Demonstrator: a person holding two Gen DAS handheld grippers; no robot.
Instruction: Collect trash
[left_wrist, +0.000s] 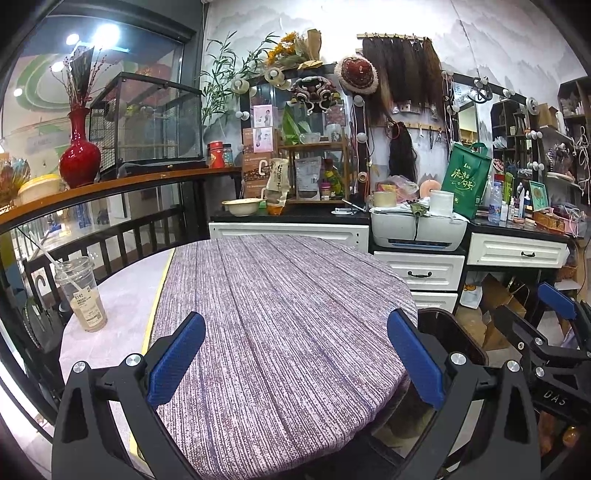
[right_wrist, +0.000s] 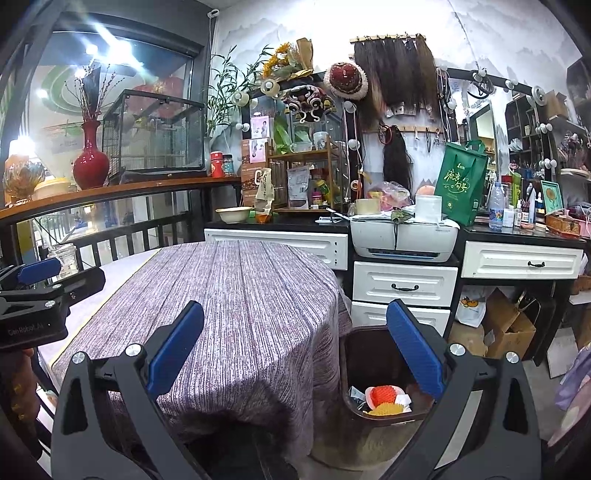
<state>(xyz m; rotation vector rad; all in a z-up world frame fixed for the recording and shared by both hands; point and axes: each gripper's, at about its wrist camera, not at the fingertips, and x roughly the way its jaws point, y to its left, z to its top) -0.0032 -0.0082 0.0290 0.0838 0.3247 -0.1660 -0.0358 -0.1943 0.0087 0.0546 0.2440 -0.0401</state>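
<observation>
Right hand-held gripper (right_wrist: 295, 343): fingers spread wide, empty, lower frame. Trash bin (right_wrist: 347, 354): lower right, beside bench (right_wrist: 236, 295), holding red and yellow foam fruit nets (right_wrist: 382, 400) and paper scraps. Left hand-held gripper (left_wrist: 295, 354): spread wide, empty. Plastic drink cup (left_wrist: 83, 295): left edge, on bench.

From my feed: table w/ purple striped cloth (left_wrist: 280, 314) right ahead of the tool, white drawers (left_wrist: 419, 275) & black counter (left_wrist: 291, 214) behind it, pale mural wall (left_wrist: 498, 33), big window (left_wrist: 110, 74) w/ bright ceiling lights up left.
</observation>
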